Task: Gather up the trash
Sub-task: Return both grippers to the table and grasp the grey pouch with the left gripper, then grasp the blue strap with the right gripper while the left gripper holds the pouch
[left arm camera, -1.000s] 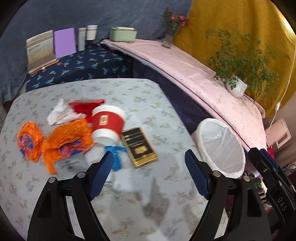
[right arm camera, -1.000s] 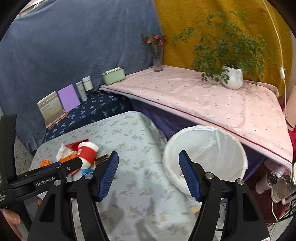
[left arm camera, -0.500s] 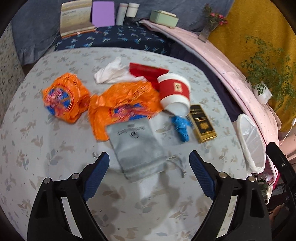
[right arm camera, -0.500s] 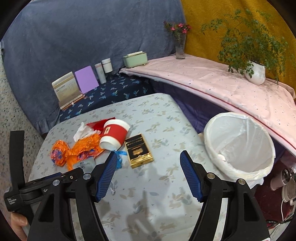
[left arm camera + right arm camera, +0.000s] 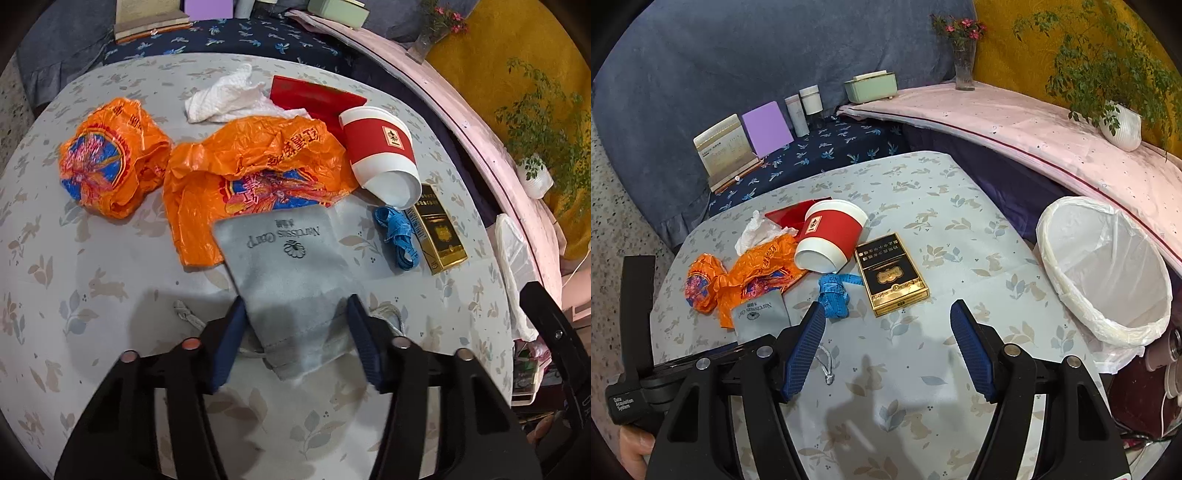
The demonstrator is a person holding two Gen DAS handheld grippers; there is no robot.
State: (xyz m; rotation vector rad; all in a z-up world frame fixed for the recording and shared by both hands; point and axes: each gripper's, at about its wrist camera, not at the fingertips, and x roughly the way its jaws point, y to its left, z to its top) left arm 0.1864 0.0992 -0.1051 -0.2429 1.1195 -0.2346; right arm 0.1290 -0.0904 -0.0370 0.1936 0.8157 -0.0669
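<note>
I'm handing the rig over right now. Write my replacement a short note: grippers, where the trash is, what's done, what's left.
Left gripper: open, low, its fingers either side of the grey drawstring pouch; not closed on it yet.
Right gripper: open, empty, above bare tablecloth.
On the table: two orange plastic bags, white tissue, red envelope, tipped paper cup, blue tape measure, black-and-gold box.
White-lined bin stands off the table's right edge; nothing visible inside.
Done: nothing binned.
Left: probably close on the pouch, drop it in the bin, then clear the rest.
</note>
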